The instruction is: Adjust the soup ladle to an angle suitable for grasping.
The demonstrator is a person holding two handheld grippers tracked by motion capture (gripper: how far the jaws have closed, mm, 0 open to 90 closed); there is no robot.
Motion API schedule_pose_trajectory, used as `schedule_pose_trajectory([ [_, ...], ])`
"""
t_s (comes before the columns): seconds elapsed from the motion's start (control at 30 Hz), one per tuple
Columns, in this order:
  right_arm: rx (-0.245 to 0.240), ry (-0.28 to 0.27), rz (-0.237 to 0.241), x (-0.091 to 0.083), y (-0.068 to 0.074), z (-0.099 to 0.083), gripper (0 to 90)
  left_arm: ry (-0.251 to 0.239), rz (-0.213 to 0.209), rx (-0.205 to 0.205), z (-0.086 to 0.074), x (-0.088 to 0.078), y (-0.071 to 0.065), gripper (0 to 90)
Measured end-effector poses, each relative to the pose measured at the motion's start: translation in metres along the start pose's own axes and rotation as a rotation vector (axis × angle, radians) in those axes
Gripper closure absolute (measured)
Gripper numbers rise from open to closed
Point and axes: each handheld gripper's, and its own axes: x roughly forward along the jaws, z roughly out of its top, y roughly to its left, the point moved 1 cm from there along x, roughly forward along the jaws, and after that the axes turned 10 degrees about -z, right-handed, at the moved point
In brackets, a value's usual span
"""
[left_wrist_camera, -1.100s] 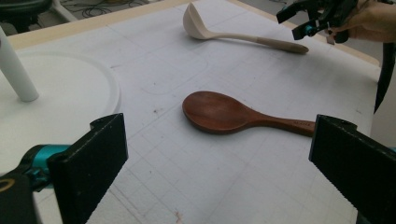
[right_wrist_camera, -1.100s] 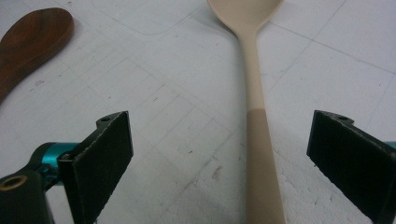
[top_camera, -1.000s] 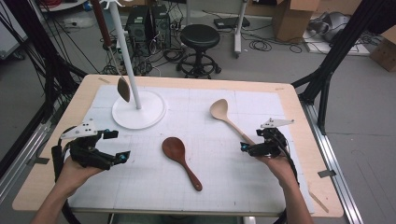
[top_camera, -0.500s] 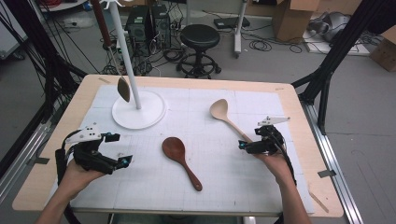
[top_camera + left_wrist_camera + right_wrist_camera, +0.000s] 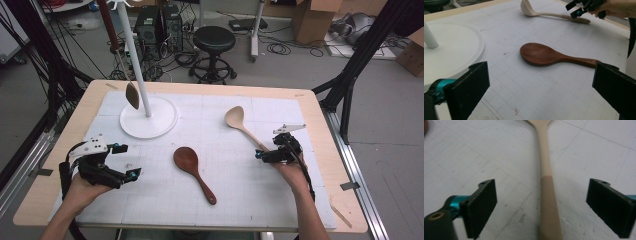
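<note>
The right gripper (image 5: 541, 210) was held wide open astride the pale wooden spoon's (image 5: 242, 127) handle near the table's right edge; it should be closed squarely, centred.

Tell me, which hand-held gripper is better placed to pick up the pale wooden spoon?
The right hand-held gripper: its open jaws already straddle the pale spoon's handle. The left hand-held gripper is far across the mat.
</note>
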Motion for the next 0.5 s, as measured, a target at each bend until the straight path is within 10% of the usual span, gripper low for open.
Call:
schedule_pose_trajectory([
  [0.23,-0.001,0.019,0.005,0.0054,-0.0016,-0.001,18.3,0.003,-0.001,0.0,-0.0009,0.0014,0.0006,1.7],
  [0.5,-0.026,0.035,0.02,0.0106,-0.002,-0.0014,43.1,0.002,-0.012,-0.01,-0.0011,0.0012,0.0013,1.7],
])
